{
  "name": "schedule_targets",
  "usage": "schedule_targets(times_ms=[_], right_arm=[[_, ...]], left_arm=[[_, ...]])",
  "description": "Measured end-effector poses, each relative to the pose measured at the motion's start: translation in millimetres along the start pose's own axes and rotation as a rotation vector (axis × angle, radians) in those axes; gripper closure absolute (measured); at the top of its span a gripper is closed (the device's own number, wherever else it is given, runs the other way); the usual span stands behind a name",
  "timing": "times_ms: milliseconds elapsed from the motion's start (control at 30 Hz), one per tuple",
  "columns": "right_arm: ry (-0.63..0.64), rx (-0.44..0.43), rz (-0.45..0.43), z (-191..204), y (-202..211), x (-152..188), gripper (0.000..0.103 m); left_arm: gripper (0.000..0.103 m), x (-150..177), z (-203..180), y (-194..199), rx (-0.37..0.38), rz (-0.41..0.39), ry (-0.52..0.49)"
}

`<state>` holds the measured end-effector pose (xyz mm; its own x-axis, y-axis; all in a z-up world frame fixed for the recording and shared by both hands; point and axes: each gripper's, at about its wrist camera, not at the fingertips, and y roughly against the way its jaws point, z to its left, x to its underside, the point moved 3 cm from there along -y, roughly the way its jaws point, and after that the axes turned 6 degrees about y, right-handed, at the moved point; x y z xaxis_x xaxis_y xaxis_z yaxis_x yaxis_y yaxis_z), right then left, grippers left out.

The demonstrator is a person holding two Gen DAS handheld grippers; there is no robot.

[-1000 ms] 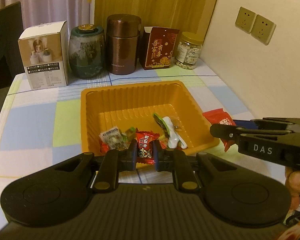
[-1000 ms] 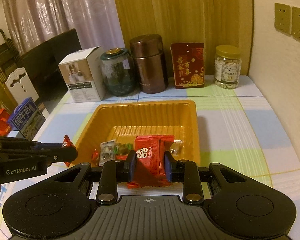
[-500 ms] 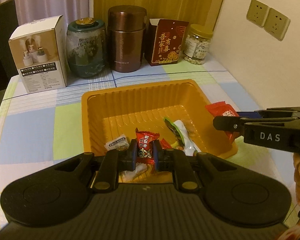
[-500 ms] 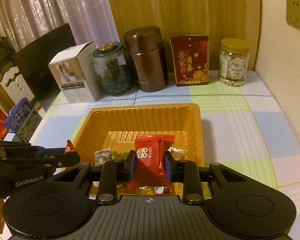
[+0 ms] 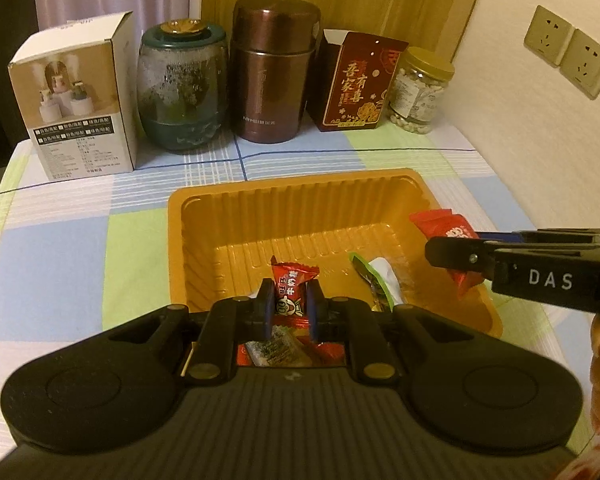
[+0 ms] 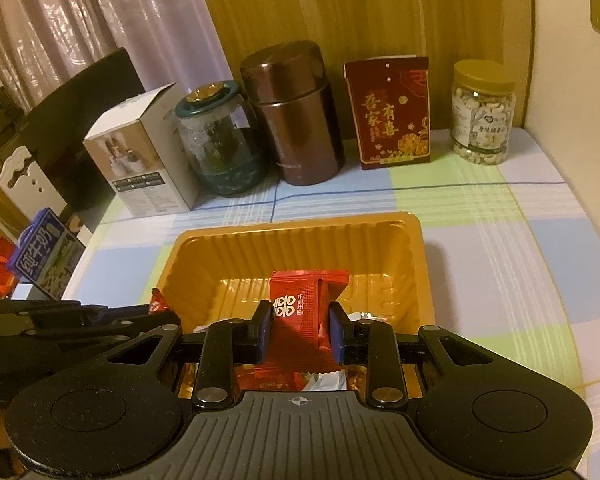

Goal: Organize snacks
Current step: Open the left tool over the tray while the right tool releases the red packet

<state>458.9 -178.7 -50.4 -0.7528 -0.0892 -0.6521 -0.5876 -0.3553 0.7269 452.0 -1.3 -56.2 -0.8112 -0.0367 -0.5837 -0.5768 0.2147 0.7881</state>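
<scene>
1. Your left gripper (image 5: 288,306) has its jaws pinched narrow on a small red wrapped candy (image 5: 290,286), held over the near edge of the orange plastic tray (image 5: 300,190).
2. Your right gripper (image 6: 300,326) has its jaws clamped on a larger red snack packet (image 6: 302,308), upright, also above the tray's near side.
3. In the left wrist view, the right gripper enters from 3 o'clock, its packet over the tray's right rim.
4. Loose sweets lie on the tray floor, among them a green-and-white wrapper (image 5: 374,282) at about 4 o'clock of the tray.
5. The tray sits on a checked tablecloth covering the surface (image 5: 80,248).
6. Along the far edge at 12 o'clock stand a white carton (image 5: 74,104), a green glass jar (image 5: 182,88), a brown metal canister (image 5: 272,72), a red gift box (image 5: 358,88) and a clear jar of nuts (image 5: 418,92).
</scene>
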Motion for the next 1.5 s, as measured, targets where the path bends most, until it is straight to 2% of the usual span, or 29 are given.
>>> schedule_targets(times_ms=[433,467,500,567,1500], right_arm=[[-0.049,0.0,0.015,-8.1,-14.1,5.1,0.073],[-0.051,0.0,0.015,-8.6,-14.1,5.2,0.073],[-0.054,-0.001,0.015,-9.3,-14.3,5.1,0.073],[-0.055,-0.001,0.016,-10.0,-13.8,4.7,0.073],[-0.043,-0.006,0.018,-0.2,-12.4,1.6,0.073]], left_arm=[[0.088,0.2,-2.7,-18.2,0.003,0.013,0.015],[0.085,-0.2,-2.9,-19.0,-0.001,0.011,0.016],[0.075,-0.9,-3.1,-19.8,-0.003,0.012,0.016],[0.065,-1.2,-3.9,-20.3,-0.003,0.01,0.019],[0.06,9.2,-0.3,-10.6,-0.028,0.011,-0.011]])
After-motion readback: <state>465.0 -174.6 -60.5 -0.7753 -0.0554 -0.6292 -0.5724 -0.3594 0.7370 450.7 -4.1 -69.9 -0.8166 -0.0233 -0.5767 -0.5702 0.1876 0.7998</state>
